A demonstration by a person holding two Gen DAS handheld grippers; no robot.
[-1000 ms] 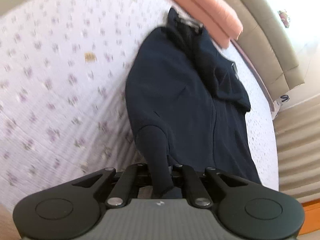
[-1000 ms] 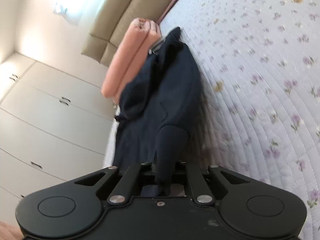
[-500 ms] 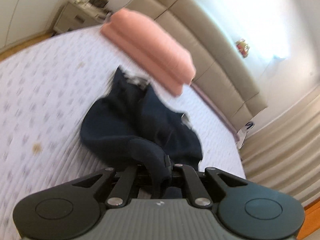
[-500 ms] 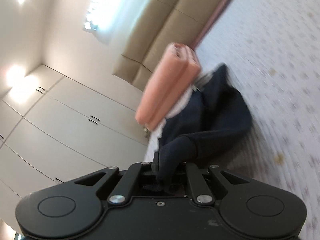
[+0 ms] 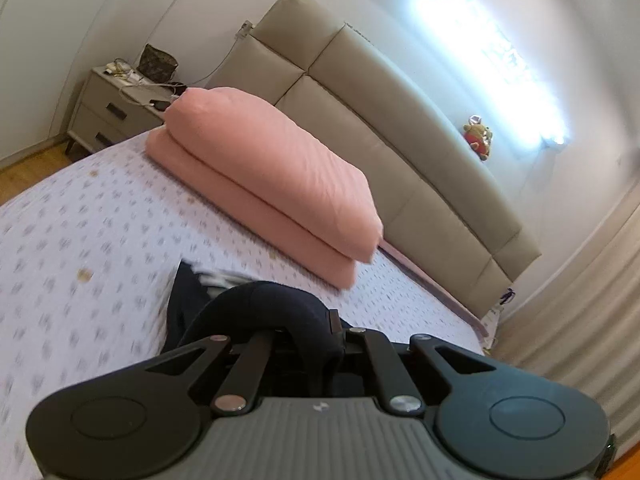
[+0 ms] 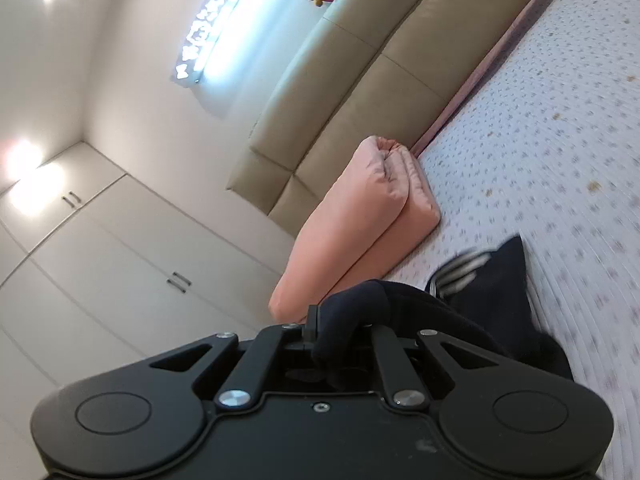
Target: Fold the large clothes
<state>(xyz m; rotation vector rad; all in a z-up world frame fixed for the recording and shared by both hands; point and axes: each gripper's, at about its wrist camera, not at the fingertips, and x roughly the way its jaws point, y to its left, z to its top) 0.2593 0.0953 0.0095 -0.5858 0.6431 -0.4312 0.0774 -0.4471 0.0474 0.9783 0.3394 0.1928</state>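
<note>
Left wrist view: left gripper (image 5: 308, 344) and right gripper (image 6: 332, 344) both clenched on dark garment (image 5: 256, 304), now lifted from flat toward pink pillows (image 5: 272, 172); probably mid-fold over bed (image 5: 80, 224).

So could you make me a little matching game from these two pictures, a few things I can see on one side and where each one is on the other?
Things:
1. dark garment
2. pink folded quilt
3. plush toy
4. patterned bag

Places:
A. on top of the headboard
B. on the nightstand beside the bed
C. pinched in both sets of tongs, left and right
D. lying on the flowered bedspread near the headboard

Pairs: 1-C, 2-D, 3-A, 4-B
</note>
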